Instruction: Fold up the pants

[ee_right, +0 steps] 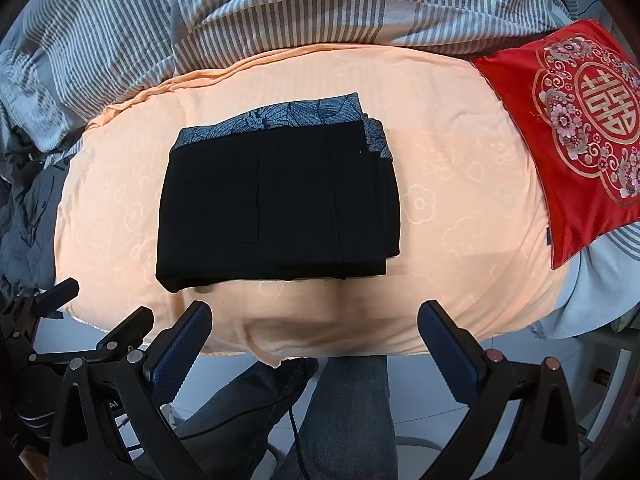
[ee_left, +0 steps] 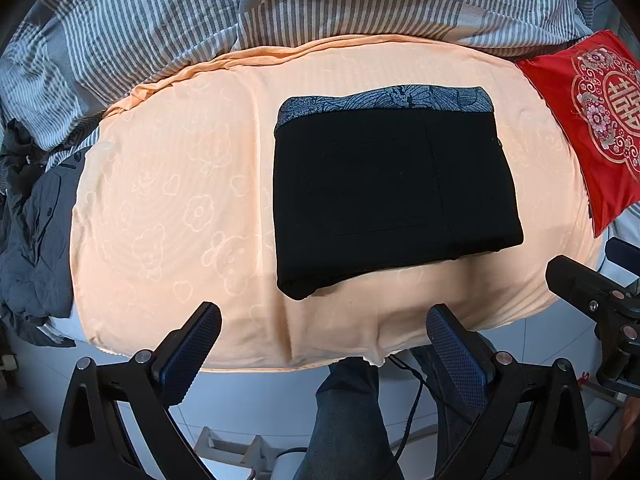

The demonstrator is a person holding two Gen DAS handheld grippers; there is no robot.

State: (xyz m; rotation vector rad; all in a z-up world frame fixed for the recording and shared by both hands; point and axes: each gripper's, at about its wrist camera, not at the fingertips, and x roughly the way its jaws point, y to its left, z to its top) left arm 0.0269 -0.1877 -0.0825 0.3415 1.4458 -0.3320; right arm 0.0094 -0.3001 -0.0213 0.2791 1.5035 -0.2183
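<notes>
The black pants (ee_left: 394, 188) lie folded into a compact rectangle on the peach sheet (ee_left: 168, 184), with a grey patterned waistband along the far edge. In the right wrist view the pants (ee_right: 276, 204) show stacked layers at their right side. My left gripper (ee_left: 324, 334) is open, held back from the bed edge, below the pants' near corner. My right gripper (ee_right: 316, 334) is also open, just short of the pants' near edge, holding nothing. The right gripper's body (ee_left: 592, 300) shows at the right edge of the left wrist view.
A striped grey duvet (ee_left: 280, 4) is bunched behind the sheet. A red embroidered cushion (ee_right: 576, 128) lies at the right. Dark grey clothing (ee_left: 32, 236) is heaped at the left. A person's legs (ee_right: 348, 412) in grey trousers and a black cable (ee_left: 412, 400) are below the bed edge.
</notes>
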